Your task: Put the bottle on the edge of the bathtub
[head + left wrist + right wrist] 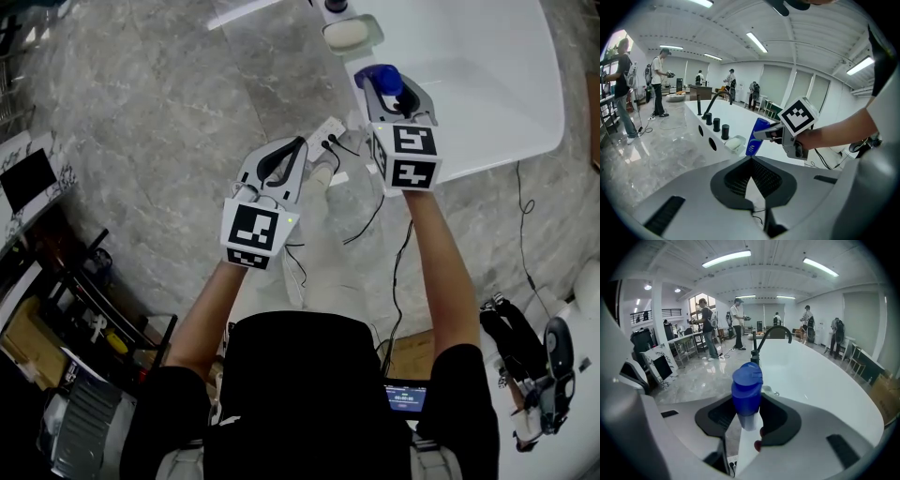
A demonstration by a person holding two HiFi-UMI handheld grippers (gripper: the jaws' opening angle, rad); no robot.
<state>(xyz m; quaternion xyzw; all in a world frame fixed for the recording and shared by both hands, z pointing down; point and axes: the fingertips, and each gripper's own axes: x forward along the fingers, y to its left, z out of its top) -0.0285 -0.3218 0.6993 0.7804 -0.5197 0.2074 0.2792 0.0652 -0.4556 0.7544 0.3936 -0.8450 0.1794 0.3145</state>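
Observation:
My right gripper (383,91) is shut on a blue bottle (379,77) with a blue cap, held upright over the near rim of the white bathtub (487,94). In the right gripper view the bottle (746,392) stands between the jaws, with the tub stretching beyond it. From the left gripper view the bottle (756,137) hangs just above the tub's edge, next to a soap dish (735,143); I cannot tell whether its base touches the rim. My left gripper (302,143) is shut and empty, lower and to the left, over the floor.
A soap dish (352,34) and black knobs (716,124) sit on the tub rim, with a black faucet (769,335) farther along. A power strip (326,131) with cables lies on the marble floor. Shelving (56,309) stands at left, and several people stand in the background.

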